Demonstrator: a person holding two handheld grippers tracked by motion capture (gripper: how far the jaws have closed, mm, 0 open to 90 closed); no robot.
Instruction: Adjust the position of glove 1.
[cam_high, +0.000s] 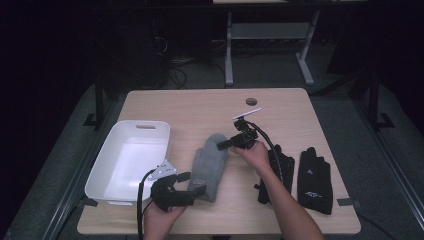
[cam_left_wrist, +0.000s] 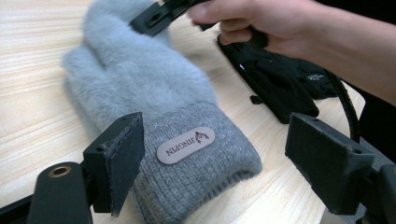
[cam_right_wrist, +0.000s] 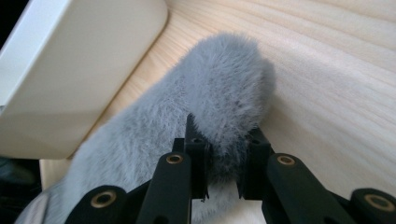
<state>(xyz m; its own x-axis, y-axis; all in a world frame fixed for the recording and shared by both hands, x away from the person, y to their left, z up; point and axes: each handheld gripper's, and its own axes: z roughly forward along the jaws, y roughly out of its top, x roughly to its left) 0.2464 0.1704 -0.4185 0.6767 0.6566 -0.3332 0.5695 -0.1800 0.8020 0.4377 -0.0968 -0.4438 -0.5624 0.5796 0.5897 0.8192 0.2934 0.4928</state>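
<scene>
While both hands work the mitten: it lies mid-frame on the surface.
Thing: fluffy grey knitted mitten (cam_high: 209, 165), long axis bottom-to-top, cuff lowest.
Right gripper (cam_right_wrist: 223, 163): jaws pinch its furry tip.
Left gripper (cam_left_wrist: 212, 161): jaws wide open, flanking the cuff, untouched.
Nearby: white plastic tub (cam_high: 131, 160) at left.

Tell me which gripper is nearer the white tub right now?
Left. The left gripper sits by the white tub's near right corner, open around the grey mitten's cuff. The right gripper pinches the mitten's fluffy tip, farther from the tub.
</scene>
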